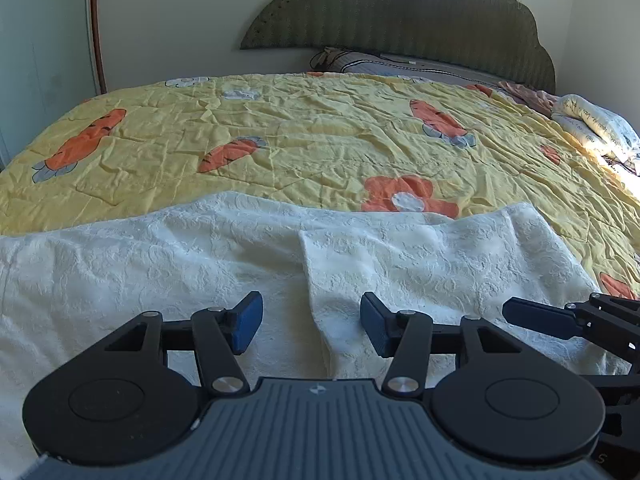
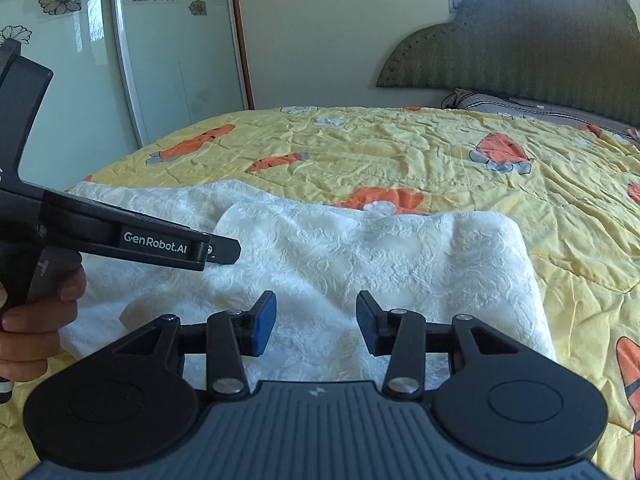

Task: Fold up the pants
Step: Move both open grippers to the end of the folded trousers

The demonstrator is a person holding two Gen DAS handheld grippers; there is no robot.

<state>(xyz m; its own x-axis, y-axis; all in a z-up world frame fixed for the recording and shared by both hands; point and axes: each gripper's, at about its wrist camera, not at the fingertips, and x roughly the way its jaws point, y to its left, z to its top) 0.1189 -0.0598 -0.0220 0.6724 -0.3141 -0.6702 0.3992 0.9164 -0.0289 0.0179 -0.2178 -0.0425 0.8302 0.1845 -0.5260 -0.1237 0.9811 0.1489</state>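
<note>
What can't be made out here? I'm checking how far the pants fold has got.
- White pants: near edge hidden behind the left gripper body in the left wrist view; left end cut off by the frame.
- Right wrist view: the right gripper body covers their near hem; waistband and leg ends cannot be told apart.
- Person's hand: cut off at the left edge.

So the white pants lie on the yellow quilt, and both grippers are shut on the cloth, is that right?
Not quite. The white pants do lie on the yellow quilt, but both grippers are open: the left gripper in the left wrist view and the right gripper in the right wrist view clamp no cloth.
</note>
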